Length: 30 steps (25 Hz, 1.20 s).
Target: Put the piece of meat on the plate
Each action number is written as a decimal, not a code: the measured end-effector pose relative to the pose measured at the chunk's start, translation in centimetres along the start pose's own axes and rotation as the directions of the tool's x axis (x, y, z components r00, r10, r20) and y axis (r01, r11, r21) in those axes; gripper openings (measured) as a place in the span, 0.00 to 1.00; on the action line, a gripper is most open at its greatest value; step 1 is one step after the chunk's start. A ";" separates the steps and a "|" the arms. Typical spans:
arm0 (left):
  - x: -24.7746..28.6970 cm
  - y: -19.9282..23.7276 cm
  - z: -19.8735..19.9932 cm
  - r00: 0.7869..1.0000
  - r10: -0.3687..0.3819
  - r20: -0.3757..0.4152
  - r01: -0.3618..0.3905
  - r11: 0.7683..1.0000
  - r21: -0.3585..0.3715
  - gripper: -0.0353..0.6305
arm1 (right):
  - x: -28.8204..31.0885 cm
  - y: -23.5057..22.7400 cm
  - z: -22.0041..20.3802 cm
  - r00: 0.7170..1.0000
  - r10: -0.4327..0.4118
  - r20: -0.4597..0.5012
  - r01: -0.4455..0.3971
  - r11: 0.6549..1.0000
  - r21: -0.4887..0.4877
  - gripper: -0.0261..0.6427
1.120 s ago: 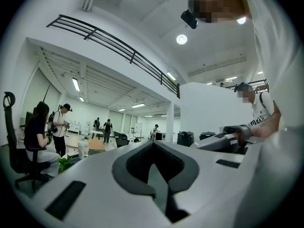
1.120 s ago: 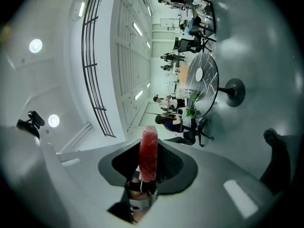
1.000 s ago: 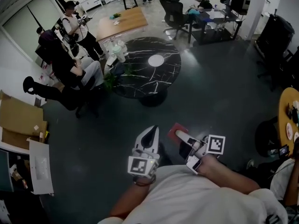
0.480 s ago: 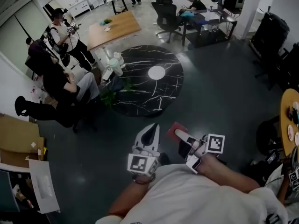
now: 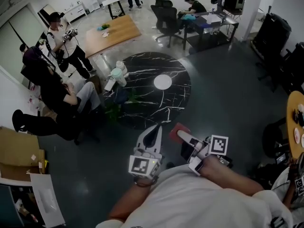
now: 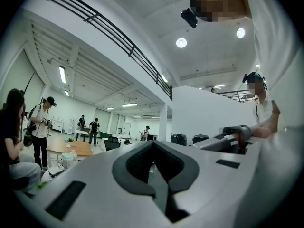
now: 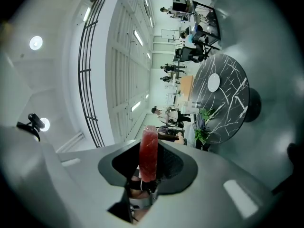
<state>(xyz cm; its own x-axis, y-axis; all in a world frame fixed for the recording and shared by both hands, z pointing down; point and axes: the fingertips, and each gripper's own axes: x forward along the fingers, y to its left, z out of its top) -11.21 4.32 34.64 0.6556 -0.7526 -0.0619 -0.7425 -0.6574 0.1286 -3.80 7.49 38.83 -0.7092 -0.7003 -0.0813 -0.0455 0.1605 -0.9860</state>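
Black marble table [image 5: 142, 80], wooden table [image 5: 116, 30], office chair [image 5: 164, 14]

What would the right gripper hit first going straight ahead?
The right gripper, holding the meat, has open floor ahead; farther on, probably the seated person beside the black table; depth unclear.

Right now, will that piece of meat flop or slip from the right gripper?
Probably fairly stiff: the piece of meat stands straight between the jaws of the right gripper without drooping. Its surface looks glossy, so it may slip if jolted.
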 end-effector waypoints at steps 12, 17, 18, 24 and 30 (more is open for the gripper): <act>5.1 6.7 -0.4 0.996 0.084 -0.005 -0.084 0.996 0.019 0.06 | 6.7 -2.6 5.3 0.999 0.021 -0.045 -0.019 0.999 0.033 0.17; 9.4 9.1 -1.3 0.993 0.118 -0.017 -0.118 0.993 0.002 0.06 | 9.4 -3.7 9.8 0.997 0.037 -0.064 -0.034 0.998 0.051 0.17; 10.4 9.6 -1.5 0.992 0.127 -0.018 -0.128 0.992 -0.005 0.06 | 9.8 -4.1 10.7 0.997 0.037 -0.068 -0.033 0.998 0.055 0.17; 17.5 11.7 -2.7 0.988 0.146 -0.039 -0.147 0.989 -0.012 0.06 | 12.3 -6.1 17.4 0.995 0.029 -0.096 -0.021 0.997 0.079 0.17; 23.9 13.4 -3.3 0.982 0.183 -0.046 -0.183 0.983 0.009 0.06 | 14.7 -7.7 24.5 0.991 0.023 -0.135 -0.013 0.997 0.078 0.17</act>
<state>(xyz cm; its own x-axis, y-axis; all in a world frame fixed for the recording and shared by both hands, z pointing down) -4.98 -22.35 38.14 0.5143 -0.8575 0.0078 -0.8510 -0.5092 0.1285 3.35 -21.07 41.68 -0.7987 -0.5959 -0.0836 0.0183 0.1148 -0.9932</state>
